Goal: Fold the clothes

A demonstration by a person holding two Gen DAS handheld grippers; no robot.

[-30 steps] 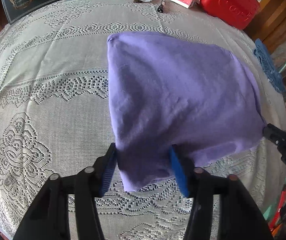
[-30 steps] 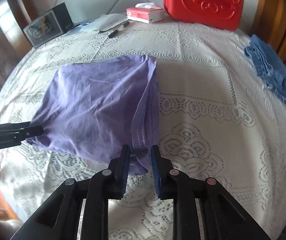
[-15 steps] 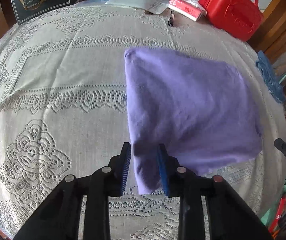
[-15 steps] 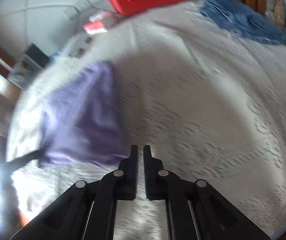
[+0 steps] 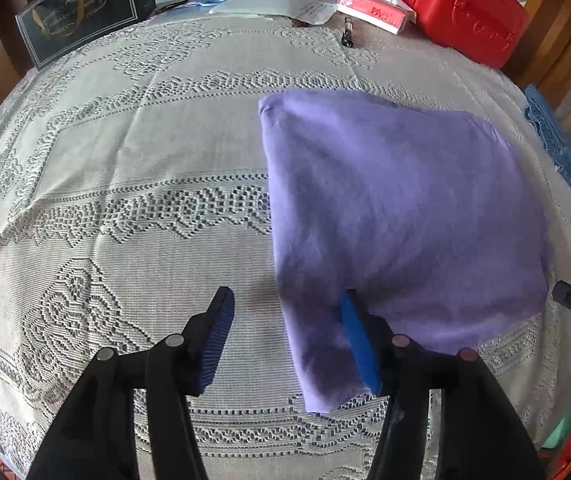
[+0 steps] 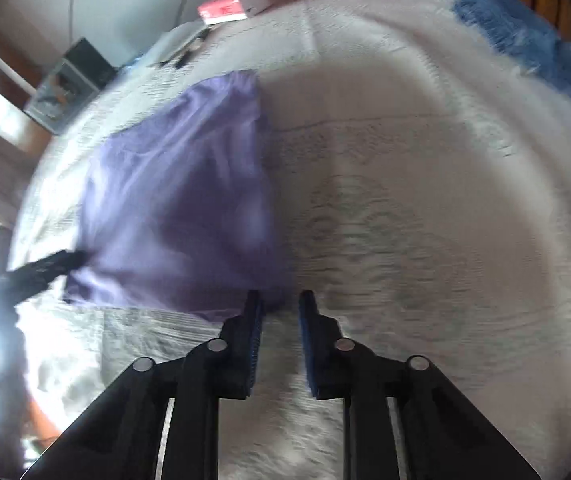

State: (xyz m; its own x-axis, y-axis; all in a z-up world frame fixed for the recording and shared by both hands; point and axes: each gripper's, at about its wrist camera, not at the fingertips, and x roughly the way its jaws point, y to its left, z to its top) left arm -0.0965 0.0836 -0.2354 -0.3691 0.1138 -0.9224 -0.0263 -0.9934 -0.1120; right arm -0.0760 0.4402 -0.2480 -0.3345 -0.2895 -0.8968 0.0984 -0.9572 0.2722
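While the purple cloth [image 5: 397,216] lies folded and flat on the lace tablecloth [image 5: 133,184] that covers the tabletop, the left gripper [image 5: 285,340] hangs over its near left corner at the bottom of the left view. Its fingers [image 5: 215,340] are apart and opening. The cloth's edge lies between them, but the blue pads do not press on it. One pad is over bare lace and the other is over the cloth.

Seen from the right view, which is blurry, the cloth [image 6: 181,200] sits in the middle left of the frame. The right gripper [image 6: 279,336] is at the bottom middle, beside the cloth's near right corner. Its fingers [image 6: 251,340] have a small gap and are opening, and only lace shows between them. The tip of its left finger is at the cloth's edge.

Far back, at the top of the left view, sit a red case [image 5: 465,8], a red and white tissue box [image 5: 377,14], a pen [image 5: 347,34], some papers [image 5: 273,2] and a dark box [image 5: 81,12]. A blue cloth [image 5: 549,136] lies at the right edge.
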